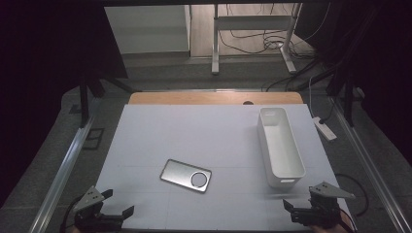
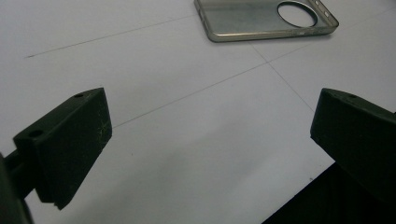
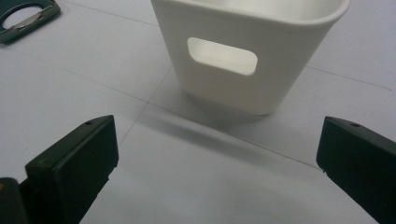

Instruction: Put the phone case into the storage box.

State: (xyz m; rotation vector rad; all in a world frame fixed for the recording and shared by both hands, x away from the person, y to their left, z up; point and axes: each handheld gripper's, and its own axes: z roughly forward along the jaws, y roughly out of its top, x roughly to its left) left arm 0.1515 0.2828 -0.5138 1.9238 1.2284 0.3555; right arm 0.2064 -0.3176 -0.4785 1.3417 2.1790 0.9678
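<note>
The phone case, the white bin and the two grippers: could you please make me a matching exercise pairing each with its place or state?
Things:
1. phone case
2. white bin
3. left gripper
4. right gripper

Places or states:
A. stands on the table's right side, long and empty
B. open at the near right corner, facing the bin's handle slot
C. lies flat near the middle, round cutout showing
D. open at the near left corner

Pairs: 1-C, 2-A, 3-D, 4-B

Bare white table [image 1: 194, 131] runs wide between the phone case [image 1: 186, 175] lying flat near the middle and the long white bin [image 1: 280, 145] standing at right; only the bin's tall walls block passage, and the far left lies open
</note>
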